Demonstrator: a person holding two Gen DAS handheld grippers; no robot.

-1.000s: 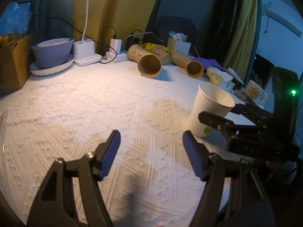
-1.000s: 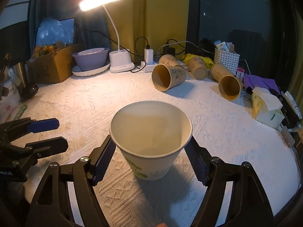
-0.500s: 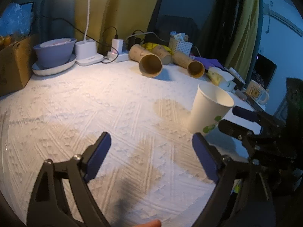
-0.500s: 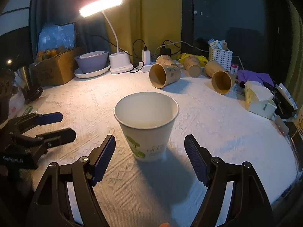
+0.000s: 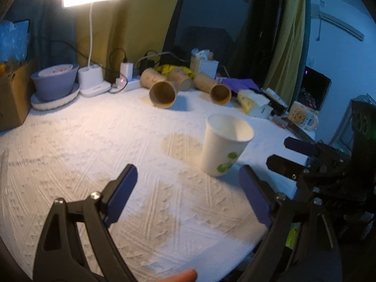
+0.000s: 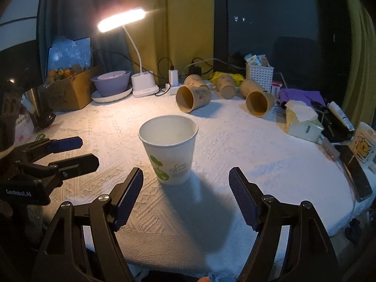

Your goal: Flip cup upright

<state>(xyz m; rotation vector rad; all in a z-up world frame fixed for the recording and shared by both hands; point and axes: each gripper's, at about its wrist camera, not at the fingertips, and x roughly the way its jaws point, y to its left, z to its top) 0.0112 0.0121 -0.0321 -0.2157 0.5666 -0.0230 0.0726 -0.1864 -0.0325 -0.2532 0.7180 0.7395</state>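
Both tongs are spread wide, nothing held: right gripper (image 6: 185, 197), left gripper (image 5: 188, 196). White paper cup (image 6: 169, 150) is stood upright; only withdrawal seems needed.

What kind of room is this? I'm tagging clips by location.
Probably a lived-in home room: a desk lamp with chargers, curtains behind, and a cartoon mug among everyday clutter.

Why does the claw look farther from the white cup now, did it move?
Yes. The right gripper has backed away from the white cup, which stands upright on the tablecloth; its fingers no longer flank it.
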